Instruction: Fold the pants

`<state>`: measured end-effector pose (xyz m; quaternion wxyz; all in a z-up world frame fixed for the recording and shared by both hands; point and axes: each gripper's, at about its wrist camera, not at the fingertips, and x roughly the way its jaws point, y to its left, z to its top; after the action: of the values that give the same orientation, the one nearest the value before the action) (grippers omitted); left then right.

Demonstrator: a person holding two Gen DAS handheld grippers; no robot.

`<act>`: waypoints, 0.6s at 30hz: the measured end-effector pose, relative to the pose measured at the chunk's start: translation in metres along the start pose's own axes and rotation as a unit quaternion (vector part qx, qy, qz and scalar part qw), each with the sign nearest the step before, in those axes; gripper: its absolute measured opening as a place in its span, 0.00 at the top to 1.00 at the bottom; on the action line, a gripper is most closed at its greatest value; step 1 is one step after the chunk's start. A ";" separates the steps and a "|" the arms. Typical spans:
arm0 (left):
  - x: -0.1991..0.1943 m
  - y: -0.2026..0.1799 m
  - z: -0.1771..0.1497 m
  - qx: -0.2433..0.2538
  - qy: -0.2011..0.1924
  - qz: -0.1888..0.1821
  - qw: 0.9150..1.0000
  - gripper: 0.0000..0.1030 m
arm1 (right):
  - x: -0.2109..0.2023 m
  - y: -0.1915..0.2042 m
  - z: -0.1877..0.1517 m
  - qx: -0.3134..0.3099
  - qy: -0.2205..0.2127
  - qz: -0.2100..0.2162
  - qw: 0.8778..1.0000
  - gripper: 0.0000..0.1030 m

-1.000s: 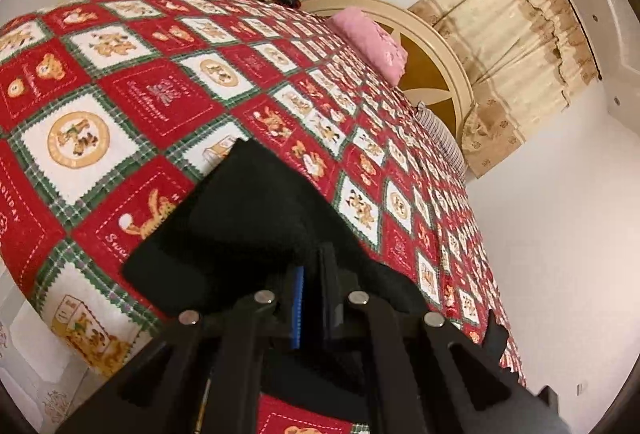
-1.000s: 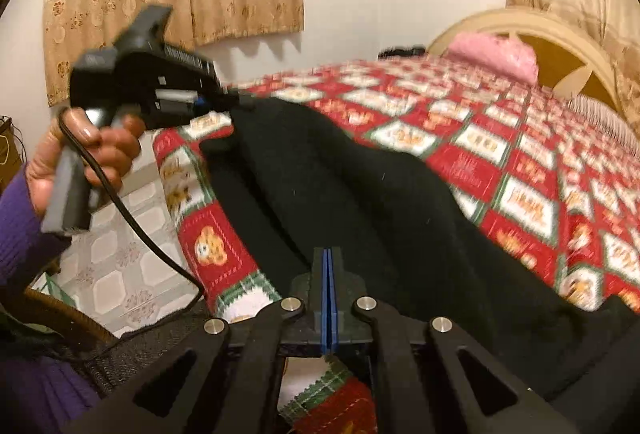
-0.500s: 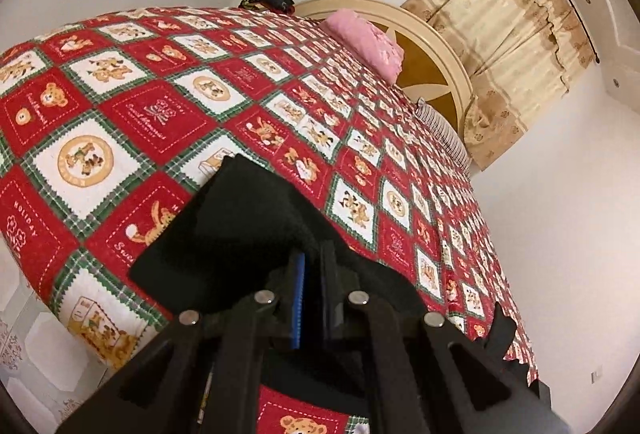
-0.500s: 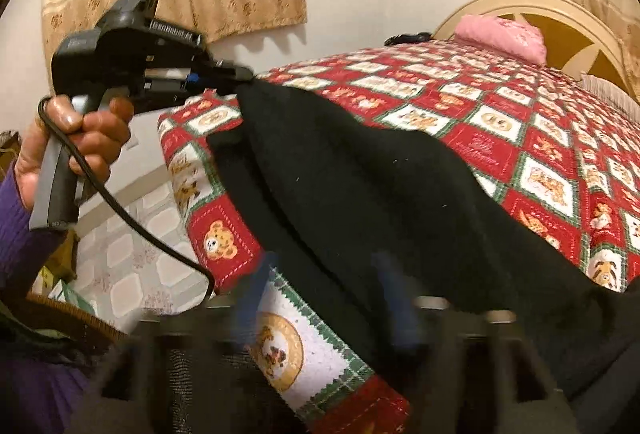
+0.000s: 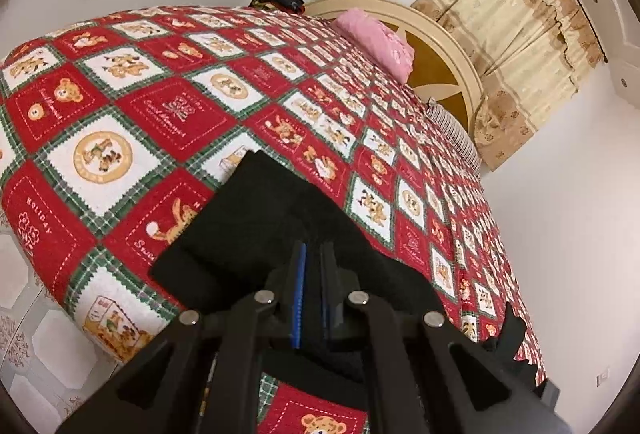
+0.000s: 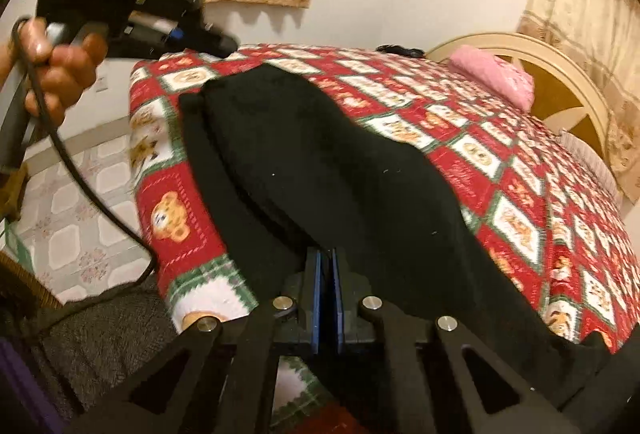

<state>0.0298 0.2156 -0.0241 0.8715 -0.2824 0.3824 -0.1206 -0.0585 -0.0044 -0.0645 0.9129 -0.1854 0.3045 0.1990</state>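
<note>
Mid-fold: pants (image 6: 320, 169) doubled lengthwise on bed (image 6: 500, 161); left gripper (image 5: 313, 254) and right gripper (image 6: 327, 266) clamped on fabric; crosswise folds left.

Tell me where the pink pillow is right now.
The pink pillow lies at the far end of the bed against the cream headboard, upper right in the right wrist view, well beyond the black pants.

"HOLIDAY" on red bedspread (image 5: 132, 137) square
</note>
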 end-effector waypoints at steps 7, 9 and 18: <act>0.000 0.012 -0.016 -0.018 0.055 -0.021 0.998 0.92 | -0.026 0.001 0.006 0.009 -0.043 0.005 0.999 0.95; 0.005 0.013 -0.027 -0.026 0.086 -0.043 0.995 0.85 | -0.028 0.002 0.010 0.011 -0.048 0.006 0.999 0.95; 0.027 0.011 -0.020 -0.057 0.082 -0.078 0.992 0.62 | -0.038 -0.004 0.017 0.037 -0.062 0.023 0.997 0.95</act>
<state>0.0330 0.2053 -0.0577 0.8077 -0.3497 0.4354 -0.1890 -0.0763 -0.0095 -0.0277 0.9314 -0.1317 0.2585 0.2197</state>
